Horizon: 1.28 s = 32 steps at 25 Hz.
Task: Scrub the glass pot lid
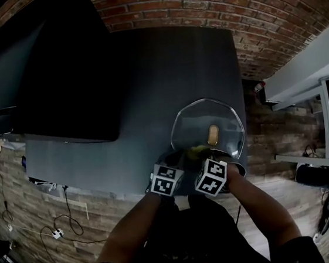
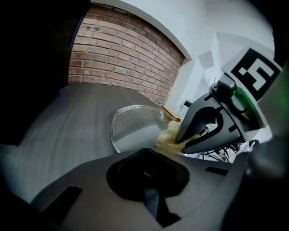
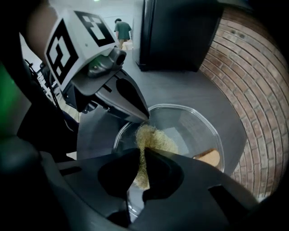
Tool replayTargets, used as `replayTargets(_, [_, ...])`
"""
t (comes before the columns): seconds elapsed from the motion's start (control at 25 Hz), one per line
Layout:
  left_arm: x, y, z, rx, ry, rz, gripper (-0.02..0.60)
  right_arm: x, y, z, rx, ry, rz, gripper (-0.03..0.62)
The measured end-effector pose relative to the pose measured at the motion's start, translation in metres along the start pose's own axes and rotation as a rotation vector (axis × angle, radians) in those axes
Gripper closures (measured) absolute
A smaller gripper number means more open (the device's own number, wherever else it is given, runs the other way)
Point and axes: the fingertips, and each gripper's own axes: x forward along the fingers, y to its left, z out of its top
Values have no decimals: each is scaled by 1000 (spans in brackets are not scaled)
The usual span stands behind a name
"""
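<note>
Glass pot lid [image 1: 192, 123] lies on the bench [image 1: 147, 83], near right corner | right tool [image 3: 141, 168] clamps a fibrous scrubber [image 3: 152, 139] on the glass | left tool [image 2: 145, 179] pinched closed, empty, at the rim | we judge the lid stiff, slick, breakable; steady it by the wooden knob [image 1: 213, 134]

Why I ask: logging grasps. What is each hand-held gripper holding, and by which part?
The right hand-held gripper pinches the scouring pad by its near end. The left hand-held gripper touches its far end; grip unclear.
</note>
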Motion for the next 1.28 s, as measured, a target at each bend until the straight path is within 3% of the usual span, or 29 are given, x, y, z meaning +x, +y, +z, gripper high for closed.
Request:
replayTargets(0.28, [2, 1, -4, 23, 15, -1, 550, -20, -13, -63, 294, -63, 11, 553])
replayTargets(0.48, [1, -1, -3, 22, 22, 6, 551, -29, -52, -107, 508, -99, -5, 553])
replayTargets(0.6, [2, 0, -4, 27, 17, 21, 551, -30, -85, -115, 585, -134, -15, 553])
replayTargets(0.96, [2, -2, 0, 0, 10, 68, 550, -11, -190, -97, 520, -141, -84, 553])
replayTargets(1.28, [0, 3, -2, -26, -3, 111, 551, -10, -195, -119, 518, -130, -102, 553])
